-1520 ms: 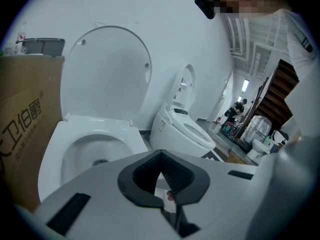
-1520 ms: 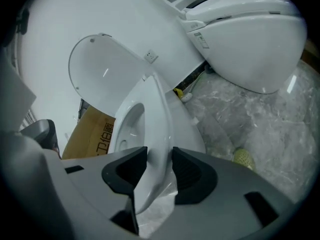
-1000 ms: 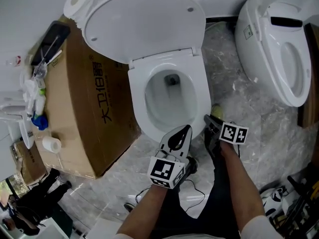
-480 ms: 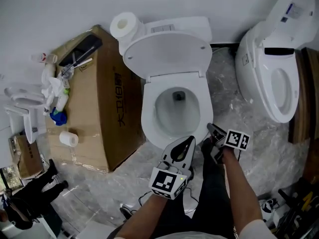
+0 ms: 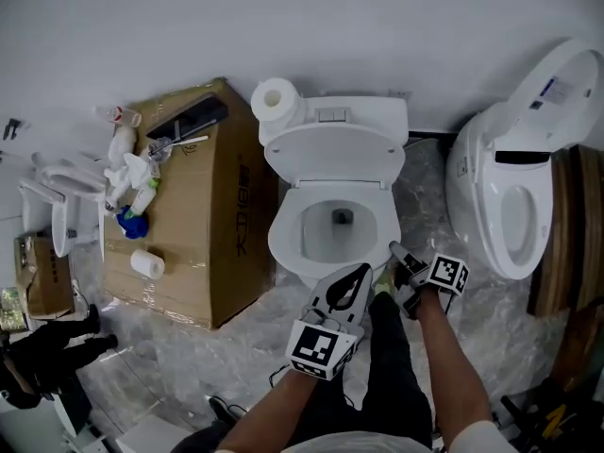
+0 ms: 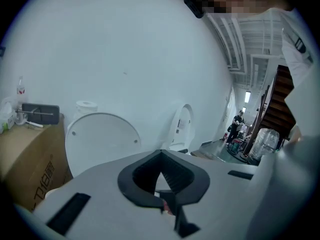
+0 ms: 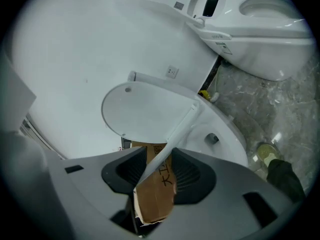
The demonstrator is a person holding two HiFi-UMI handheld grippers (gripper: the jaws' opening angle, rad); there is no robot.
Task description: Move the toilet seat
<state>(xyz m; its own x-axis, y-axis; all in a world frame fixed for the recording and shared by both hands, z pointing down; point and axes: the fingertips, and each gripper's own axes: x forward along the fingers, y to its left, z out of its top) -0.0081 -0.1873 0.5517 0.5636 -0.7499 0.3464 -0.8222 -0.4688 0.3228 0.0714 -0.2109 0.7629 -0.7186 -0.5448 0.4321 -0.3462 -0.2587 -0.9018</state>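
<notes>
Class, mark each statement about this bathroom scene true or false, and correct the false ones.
1. The round white toilet lid stands raised against the white tank. True.
2. In the head view, the brown cardboard box stands to the right of the white toilet. False: it stands to the left, and a second white toilet is on the right.
3. A roll of white toilet paper stands at the tank's left end. True.
4. The left hand-held gripper clamps the toilet seat. False: its jaws are together with nothing between them.
</notes>
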